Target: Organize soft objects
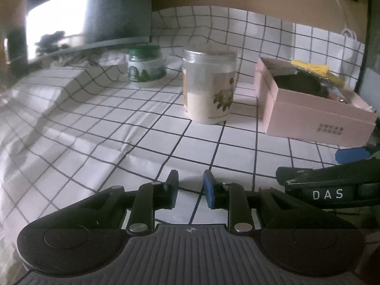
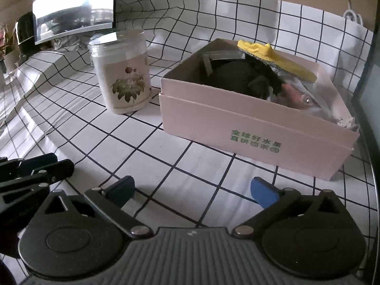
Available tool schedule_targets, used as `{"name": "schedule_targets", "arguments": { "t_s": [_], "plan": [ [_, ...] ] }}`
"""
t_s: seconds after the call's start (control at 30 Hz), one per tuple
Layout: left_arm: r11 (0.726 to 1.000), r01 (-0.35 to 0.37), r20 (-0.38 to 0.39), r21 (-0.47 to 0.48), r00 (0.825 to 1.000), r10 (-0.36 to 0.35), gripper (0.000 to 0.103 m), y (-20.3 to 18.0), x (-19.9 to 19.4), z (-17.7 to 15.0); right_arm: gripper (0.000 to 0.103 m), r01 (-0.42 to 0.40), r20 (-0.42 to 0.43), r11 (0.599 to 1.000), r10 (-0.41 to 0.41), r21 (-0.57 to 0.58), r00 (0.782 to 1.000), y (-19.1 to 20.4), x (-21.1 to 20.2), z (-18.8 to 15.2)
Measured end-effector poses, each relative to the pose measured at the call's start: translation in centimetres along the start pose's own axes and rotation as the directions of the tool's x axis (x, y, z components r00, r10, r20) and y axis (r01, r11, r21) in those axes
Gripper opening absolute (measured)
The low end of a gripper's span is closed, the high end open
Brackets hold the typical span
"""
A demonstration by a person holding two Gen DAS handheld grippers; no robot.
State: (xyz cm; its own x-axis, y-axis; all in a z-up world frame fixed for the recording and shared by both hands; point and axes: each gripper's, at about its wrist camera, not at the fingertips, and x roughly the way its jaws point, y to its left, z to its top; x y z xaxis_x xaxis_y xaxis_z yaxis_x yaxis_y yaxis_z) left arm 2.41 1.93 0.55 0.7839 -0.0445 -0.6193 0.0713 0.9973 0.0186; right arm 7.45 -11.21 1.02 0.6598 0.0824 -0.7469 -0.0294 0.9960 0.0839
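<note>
L tongs (image 1: pixel 190 190) narrow, empty; R tongs (image 2: pixel 192 191) wide, empty, over grid-cloth counter (image 2: pixel 166 161) nr pink cardboard box (image 2: pixel 256 133) w/ dark soft items.

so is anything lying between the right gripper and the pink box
No. In the right wrist view only bare checked tablecloth lies between the open right gripper and the pink box.
</note>
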Motion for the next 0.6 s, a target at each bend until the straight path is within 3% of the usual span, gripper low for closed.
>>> {"name": "schedule_targets", "arguments": {
  "t_s": [0.23,0.33,0.6],
  "plan": [
    [0.999,0.027,0.001,-0.026,1.0,-0.027,0.027,-0.1,-0.3,-0.2,0.103,-0.01,0.023,1.0,0.01,-0.012,1.0,-0.1,0.0,-0.2],
    [0.999,0.027,0.006,-0.026,1.0,-0.027,0.027,-0.3,-0.5,-0.5,0.103,-0.025,0.09,0.999,0.027,-0.023,0.996,-0.1,-0.1,-1.1],
    [0.999,0.034,0.009,-0.038,0.999,-0.034,0.027,0.0,-0.5,-0.5,0.103,-0.025,0.089,0.999,0.027,-0.023,0.996,-0.1,-0.1,-1.0]
  ]
}}
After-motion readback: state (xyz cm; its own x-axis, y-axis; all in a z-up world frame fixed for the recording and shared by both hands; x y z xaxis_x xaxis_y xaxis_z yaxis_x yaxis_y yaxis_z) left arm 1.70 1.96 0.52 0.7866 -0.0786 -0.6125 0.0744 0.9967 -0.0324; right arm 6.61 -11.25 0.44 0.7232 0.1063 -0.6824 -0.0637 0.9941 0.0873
